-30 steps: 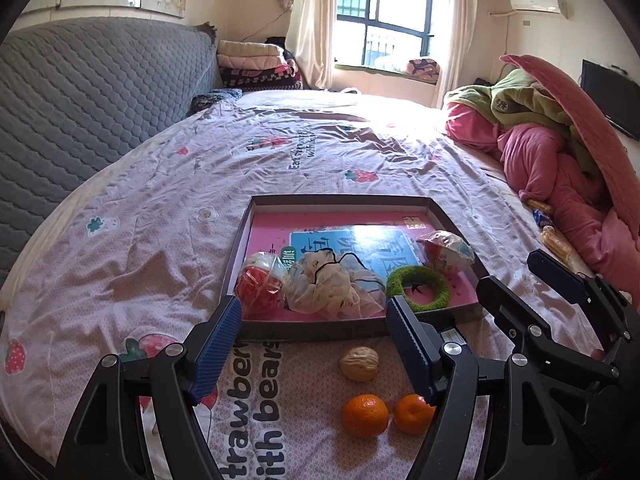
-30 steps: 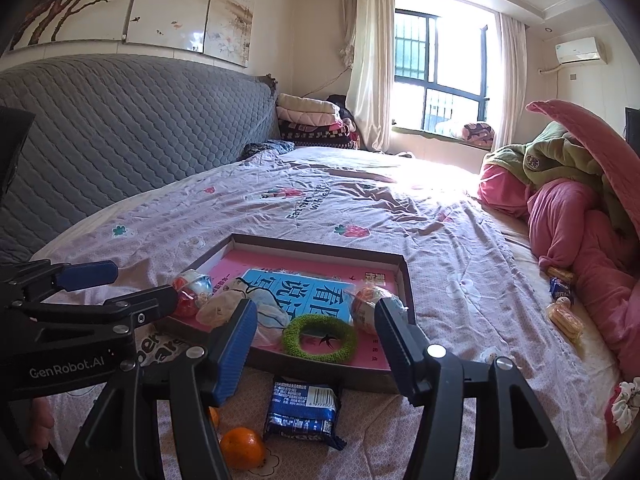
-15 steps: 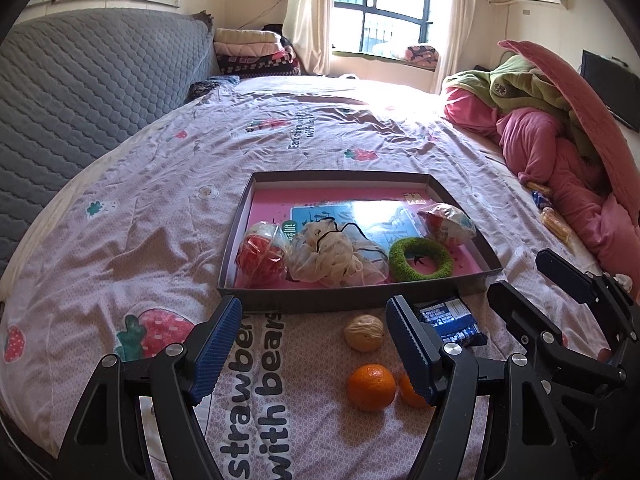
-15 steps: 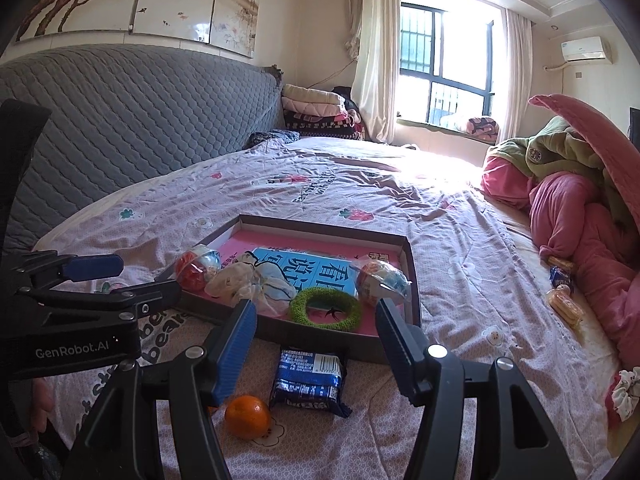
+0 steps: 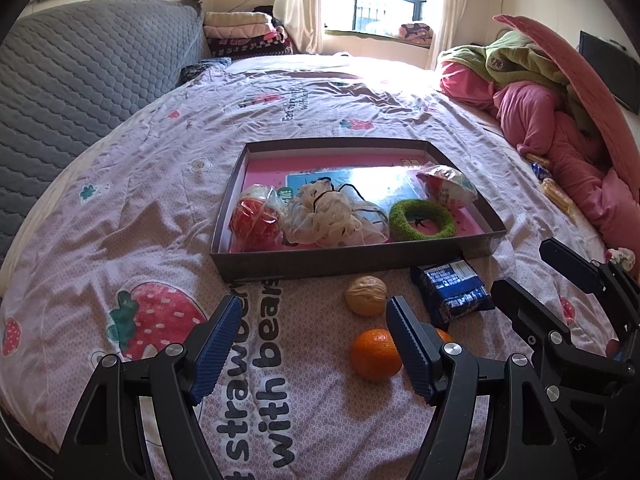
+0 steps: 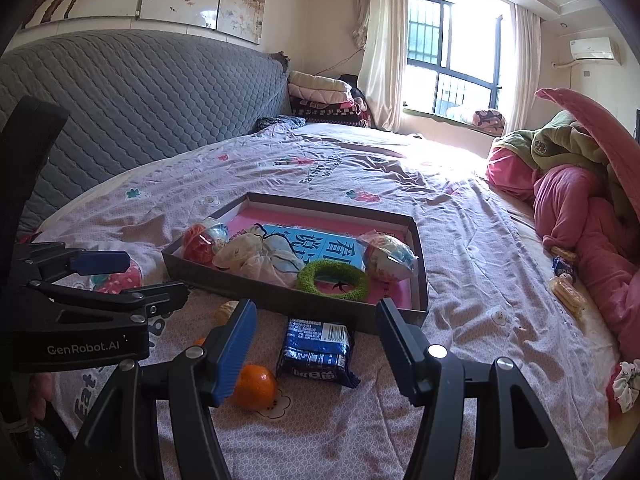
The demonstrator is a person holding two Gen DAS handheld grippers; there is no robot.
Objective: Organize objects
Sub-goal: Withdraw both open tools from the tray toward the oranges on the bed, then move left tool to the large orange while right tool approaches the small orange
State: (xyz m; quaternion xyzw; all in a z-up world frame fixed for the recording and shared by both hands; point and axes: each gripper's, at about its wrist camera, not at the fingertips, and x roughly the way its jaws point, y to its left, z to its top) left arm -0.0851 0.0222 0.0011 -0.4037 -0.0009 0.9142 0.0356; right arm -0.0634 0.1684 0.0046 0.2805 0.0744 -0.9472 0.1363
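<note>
Left wrist view: the left tool (image 5: 310, 344) hangs with jaws spread wide and empty over the strawberry-print bedspread (image 5: 120, 216), in the lower middle of the frame. The loose items lie just above and right of it: a walnut (image 5: 366, 295), a tangerine (image 5: 376, 354) beside the right finger, a second tangerine (image 5: 445, 335) mostly hidden behind that finger, and a blue snack packet (image 5: 452, 290). All sit just in front of the shallow box (image 5: 352, 266) at frame centre, which already holds a green ring (image 5: 422, 220), a mesh bag (image 5: 332, 216) and two wrapped toys. The walnut looks hard, light and round, likely to roll; a grip across its widest part seems safest. The tangerines appear soft-skinned and would want a gentle squeeze at the equator.

Right wrist view: the right tool (image 6: 316, 344) stands about half open, nothing between its pads, framing the snack packet (image 6: 316, 350) in the lower middle. The packet's foil looks slick and crinkly, its contents probably brittle; taking it across the narrow sides, lightly, seems wise. One tangerine (image 6: 256, 386) rests at lower left beside the left finger. The left tool (image 6: 132, 276) shows at the left edge. The soft bed gives under any downward press.
</note>
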